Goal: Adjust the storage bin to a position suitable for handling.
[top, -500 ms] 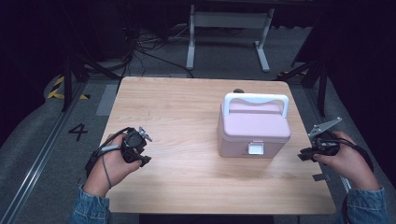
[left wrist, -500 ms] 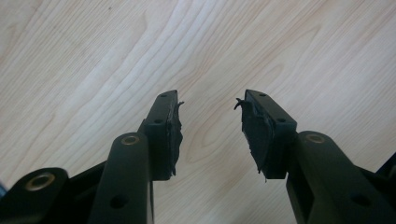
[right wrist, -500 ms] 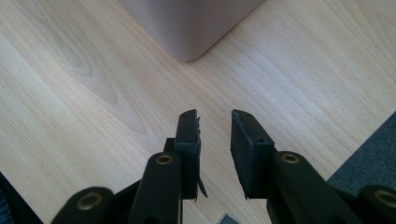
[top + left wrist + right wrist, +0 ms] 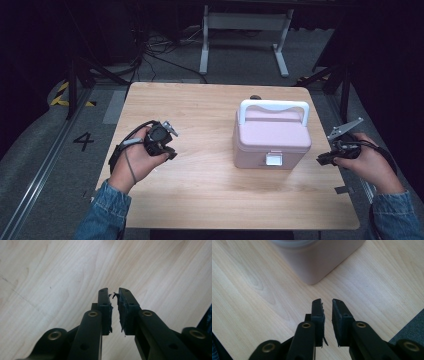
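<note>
A pink lidded box [image 4: 270,137] with a white handle [image 4: 272,105] and a white front latch [image 4: 273,159] stands right of the table's middle. My left gripper [image 4: 167,150] is held low over bare wood left of the box, jaws nearly together with nothing between them [image 4: 113,293]. My right gripper [image 4: 322,160] sits off the box's front right corner, near the table's right edge. In the right gripper view its jaws [image 4: 327,302] are also nearly together and empty, pointing at a corner of the box [image 4: 322,257].
The wooden table [image 4: 210,200] has bare wood in front of and left of the box. A small dark object [image 4: 255,97] lies just behind the box. A white metal frame [image 4: 245,30] and cables are on the floor beyond the table.
My left gripper has shifted slightly forward and to the right. The box and my right gripper stay where they were.
</note>
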